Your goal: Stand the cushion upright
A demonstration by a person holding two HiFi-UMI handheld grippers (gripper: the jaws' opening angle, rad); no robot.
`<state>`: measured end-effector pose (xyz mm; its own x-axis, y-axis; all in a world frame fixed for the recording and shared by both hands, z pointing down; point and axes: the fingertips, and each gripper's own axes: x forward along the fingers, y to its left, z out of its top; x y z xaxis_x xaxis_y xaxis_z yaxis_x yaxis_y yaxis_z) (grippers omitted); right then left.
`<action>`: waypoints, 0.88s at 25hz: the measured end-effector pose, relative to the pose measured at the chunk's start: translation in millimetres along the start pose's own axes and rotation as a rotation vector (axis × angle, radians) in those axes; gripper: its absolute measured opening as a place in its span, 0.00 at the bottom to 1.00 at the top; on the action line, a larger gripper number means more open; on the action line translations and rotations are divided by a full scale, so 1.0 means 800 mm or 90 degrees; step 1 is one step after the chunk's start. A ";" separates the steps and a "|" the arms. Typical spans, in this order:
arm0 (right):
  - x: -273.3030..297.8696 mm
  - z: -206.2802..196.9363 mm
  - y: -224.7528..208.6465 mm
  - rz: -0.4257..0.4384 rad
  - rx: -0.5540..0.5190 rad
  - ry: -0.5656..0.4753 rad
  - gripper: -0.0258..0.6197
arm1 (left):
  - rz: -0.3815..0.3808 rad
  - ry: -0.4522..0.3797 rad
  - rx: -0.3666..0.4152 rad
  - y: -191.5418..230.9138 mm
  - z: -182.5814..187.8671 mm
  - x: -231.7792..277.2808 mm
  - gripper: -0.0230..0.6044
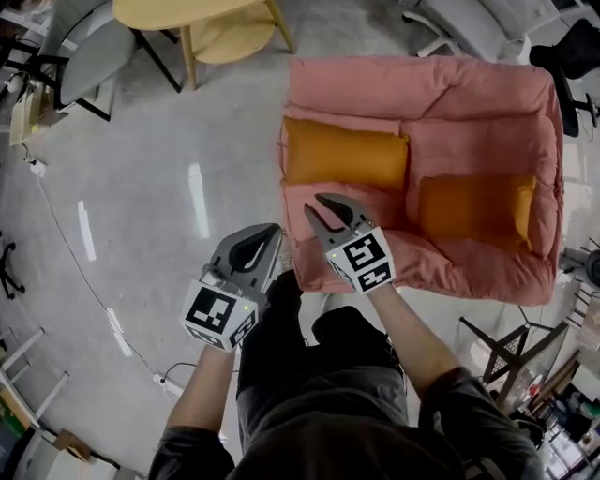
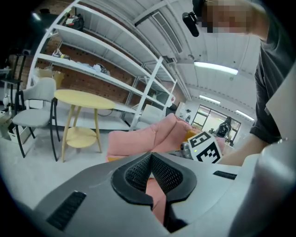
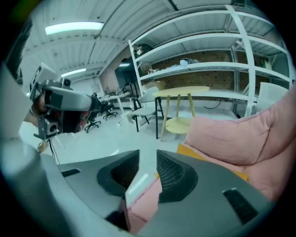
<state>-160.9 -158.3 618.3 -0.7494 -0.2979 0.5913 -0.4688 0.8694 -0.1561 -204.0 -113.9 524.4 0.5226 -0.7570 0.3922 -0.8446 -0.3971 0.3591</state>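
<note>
Two orange cushions lie flat on the seat of a pink sofa (image 1: pixel 422 84): a left cushion (image 1: pixel 347 155) and a right cushion (image 1: pixel 476 208). My right gripper (image 1: pixel 319 206) hovers over the sofa's front edge, just short of the left cushion, jaws slightly apart with nothing between them. In the right gripper view that cushion (image 3: pixel 199 156) shows as an orange strip just past the right gripper (image 3: pixel 148 159). My left gripper (image 1: pixel 272 236) is shut and empty, over the floor at the sofa's front left corner. The left gripper view shows the left gripper (image 2: pixel 150 156) pointing at the sofa (image 2: pixel 152 134).
A round yellow table (image 1: pixel 202 14) and a grey chair (image 1: pixel 94 47) stand beyond the sofa on the left. A cable (image 1: pixel 84 272) runs across the grey floor. White shelving (image 2: pixel 115 60) lines the brick wall. A black folding frame (image 1: pixel 511 347) sits to the sofa's right.
</note>
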 end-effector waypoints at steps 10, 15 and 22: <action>0.161 -0.095 0.001 -0.025 -0.397 0.160 0.35 | 0.014 0.009 -0.049 0.087 -0.066 0.024 0.05; 0.221 -0.159 -0.013 -0.036 -0.584 0.254 0.36 | 0.015 0.010 -0.065 0.118 -0.099 0.042 0.05; 0.246 -0.192 -0.042 -0.081 -0.672 0.305 0.25 | 0.021 0.017 -0.074 0.140 -0.113 0.051 0.05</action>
<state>-220.8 -185.9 861.4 -0.3662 -0.4229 0.8289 0.2630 0.8074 0.5282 -266.6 -142.0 657.4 0.4990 -0.7540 0.4272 -0.8429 -0.3078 0.4413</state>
